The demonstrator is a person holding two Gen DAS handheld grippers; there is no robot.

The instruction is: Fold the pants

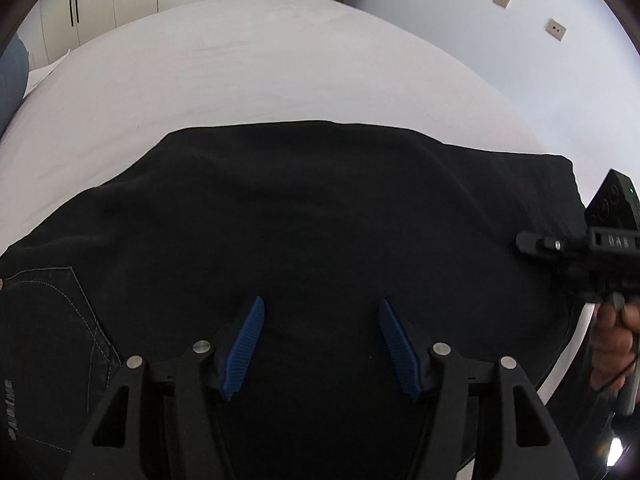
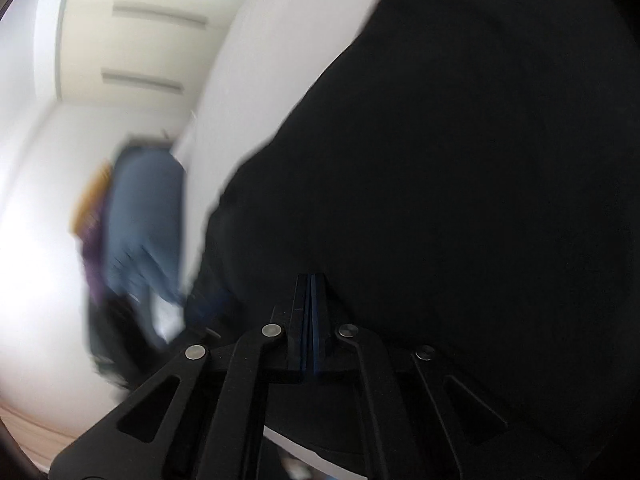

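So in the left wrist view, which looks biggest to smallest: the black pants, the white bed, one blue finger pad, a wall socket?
1. black pants and white bed: alike in apparent area, and the pants lie nearer the camera, so unranked.
2. blue finger pad, enlarged by nearness.
3. wall socket, tiny, far off.

1. The left gripper has its jaws spread wide, the two blue ribbed pads angled apart with nothing between them.
2. It hangs low, pointing forward and down.
3. The right gripper has its blue pads pressed flat together; whether cloth is caught between them cannot be made out.
4. In the left wrist view the right gripper shows at the far right edge, its black body pointing inward.
5. The person's right hand grips that tool's handle from below, fingers curled round it.
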